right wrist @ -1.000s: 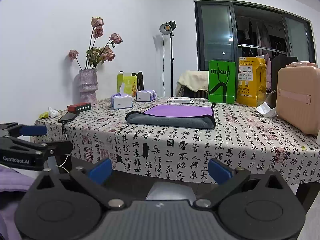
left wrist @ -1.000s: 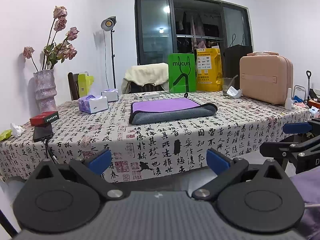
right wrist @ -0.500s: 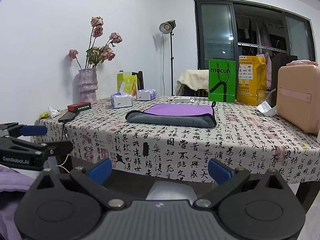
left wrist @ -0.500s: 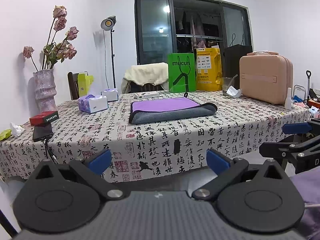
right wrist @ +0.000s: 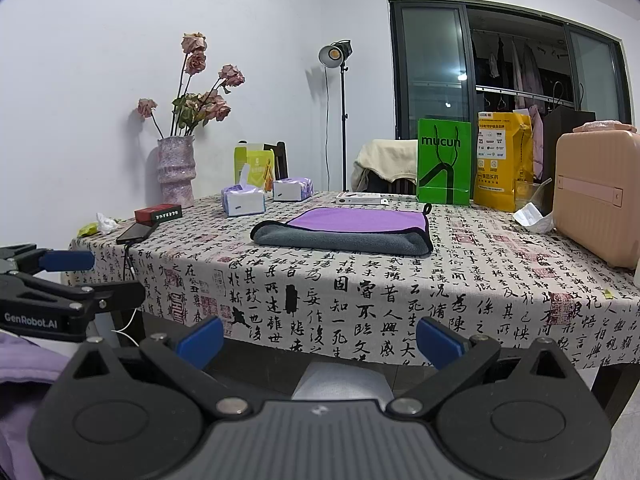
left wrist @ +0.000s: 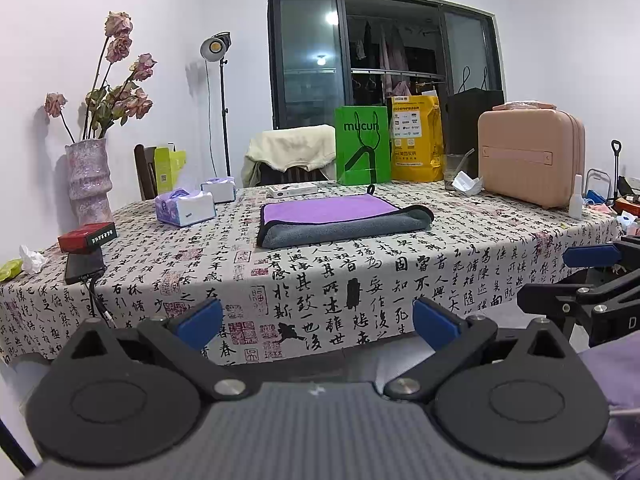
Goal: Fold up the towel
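Only rightward: pink suitcase (left wrist: 531, 156) whole, white bottle (left wrist: 576, 197).

One towel (left wrist: 344, 220); two tissue packs (left wrist: 185, 213) (left wrist: 218, 189); one vase (left wrist: 89, 182).

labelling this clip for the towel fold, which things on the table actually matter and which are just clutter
Part of the job:
- towel, purple and grey, lying part-folded on the table
- left gripper, open, short of the table
- right gripper, open, short of the table

Just lying about:
- vase of dried roses
- tissue packs
- green bag
- pink case
- phone
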The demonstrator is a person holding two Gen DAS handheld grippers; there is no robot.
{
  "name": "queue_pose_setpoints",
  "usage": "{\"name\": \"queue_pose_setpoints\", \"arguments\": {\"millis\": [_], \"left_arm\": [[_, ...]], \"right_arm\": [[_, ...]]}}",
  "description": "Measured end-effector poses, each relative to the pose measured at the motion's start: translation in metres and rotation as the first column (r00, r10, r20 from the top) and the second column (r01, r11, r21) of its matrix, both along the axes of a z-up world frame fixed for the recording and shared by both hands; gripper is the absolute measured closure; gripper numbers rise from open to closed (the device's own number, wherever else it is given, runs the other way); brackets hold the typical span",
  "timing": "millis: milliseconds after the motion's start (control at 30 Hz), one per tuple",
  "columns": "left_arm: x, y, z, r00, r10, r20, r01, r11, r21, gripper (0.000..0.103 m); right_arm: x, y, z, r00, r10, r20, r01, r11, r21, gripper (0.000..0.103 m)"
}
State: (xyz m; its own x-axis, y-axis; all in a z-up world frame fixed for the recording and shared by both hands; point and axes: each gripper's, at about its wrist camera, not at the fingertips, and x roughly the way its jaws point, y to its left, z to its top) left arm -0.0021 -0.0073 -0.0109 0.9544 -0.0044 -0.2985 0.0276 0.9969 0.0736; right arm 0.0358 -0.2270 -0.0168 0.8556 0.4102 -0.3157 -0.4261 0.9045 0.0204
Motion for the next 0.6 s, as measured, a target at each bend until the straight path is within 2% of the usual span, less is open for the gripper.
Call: {"name": "queue_pose_setpoints", "arguments": {"millis": [333,600], "left_arm": [[0.014,0.006,0.007,0.999,-0.019,0.027,0.018,1.000,0.025,0.000],[0.044,0.010,0.009,0.998,-0.054,0.025,0.054,0.998,0.026,0.000]], "right_arm": [[0.003,-0.007,0.004,1.000,-0.018,0.003,0.018,1.000,-0.002,0.000],[0.028,-0.015,0.008,0.997,-0.067,0.027,0.067,0.998,-0.018,0.000]]}}
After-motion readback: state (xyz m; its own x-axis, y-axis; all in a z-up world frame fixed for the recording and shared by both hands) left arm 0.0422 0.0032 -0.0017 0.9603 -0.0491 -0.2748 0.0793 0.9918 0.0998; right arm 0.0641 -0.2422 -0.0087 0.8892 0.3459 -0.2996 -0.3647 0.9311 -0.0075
